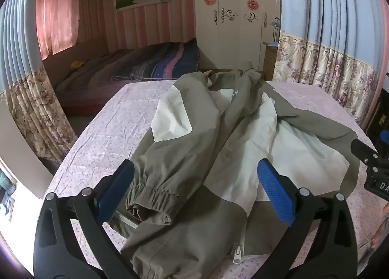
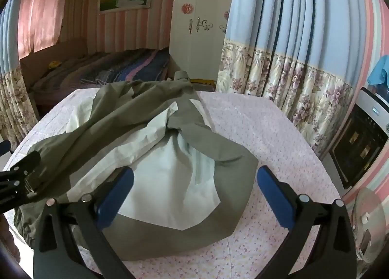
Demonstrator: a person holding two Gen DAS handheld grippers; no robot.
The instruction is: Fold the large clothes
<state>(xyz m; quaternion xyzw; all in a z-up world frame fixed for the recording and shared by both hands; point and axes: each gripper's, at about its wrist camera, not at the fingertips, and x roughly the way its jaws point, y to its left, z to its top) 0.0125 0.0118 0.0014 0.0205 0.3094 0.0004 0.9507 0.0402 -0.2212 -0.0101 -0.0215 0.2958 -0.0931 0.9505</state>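
An olive and white jacket (image 1: 194,147) lies crumpled on the table with the pink floral cloth (image 1: 102,133). One sleeve with an elastic cuff (image 1: 148,203) lies folded across its front, and a white zipper pull (image 1: 237,254) shows near the hem. My left gripper (image 1: 194,189) is open above the cuff and the jacket front, holding nothing. My right gripper (image 2: 194,196) is open above the jacket's right side (image 2: 170,176), holding nothing. Each gripper shows at the edge of the other's view: the right one (image 1: 374,169), the left one (image 2: 17,176).
The tablecloth (image 2: 279,138) shows bare to the right of the jacket. Blue and floral curtains (image 2: 279,72) hang behind the table. A bed (image 1: 136,67) and a white wardrobe (image 1: 233,23) stand at the back. An oven (image 2: 359,142) is at the right.
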